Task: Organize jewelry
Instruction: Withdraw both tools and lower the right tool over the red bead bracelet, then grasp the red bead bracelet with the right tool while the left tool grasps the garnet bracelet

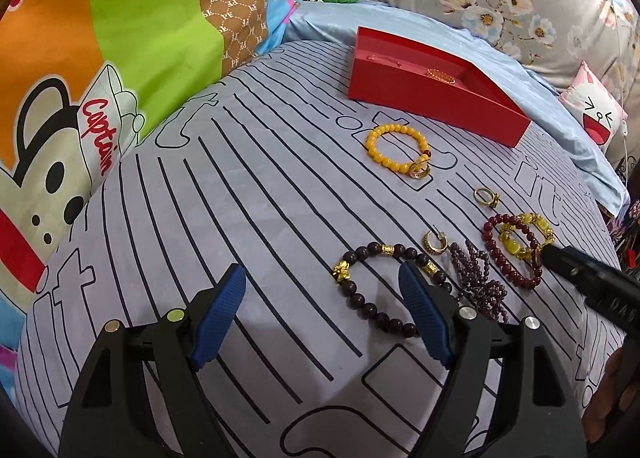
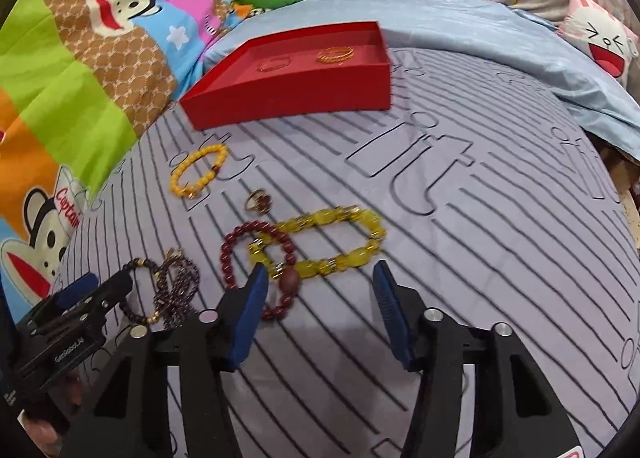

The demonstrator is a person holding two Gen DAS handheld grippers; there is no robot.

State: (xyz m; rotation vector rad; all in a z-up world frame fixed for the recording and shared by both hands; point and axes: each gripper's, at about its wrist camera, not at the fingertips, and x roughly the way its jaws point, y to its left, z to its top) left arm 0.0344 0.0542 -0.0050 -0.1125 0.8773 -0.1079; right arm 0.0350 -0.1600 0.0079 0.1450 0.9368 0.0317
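While both grippers hover low over the grey striped bedsheet, their blue-padded jaws stand wide apart with nothing between them. The left gripper sits just in front of one dark brown wooden-bead bracelet with gold charms; its right finger overlaps that bracelet's near edge in the left wrist view, though whether it touches cannot be told. The right gripper hangs just before one translucent yellow stone bracelet with gold spacers, which lies across one dark red round-bead bracelet.

Loose pieces on the sheet number seven. Besides those three bracelets, one opaque orange-yellow bead bracelet with a gold ring charm lies nearest the open red rectangular cardboard box, apart from the rest. One gold ring with a dark stone rests between that bracelet and the red one. One gold hoop earring lies between the brown bracelet and a bunched strand of small purple beads, just beside both.

Inside the box, the right wrist view shows two gold bangles side by side on its floor.

One colourful cartoon-monkey quilt is heaped to the left, and one white cartoon-face pillow sits at far right.
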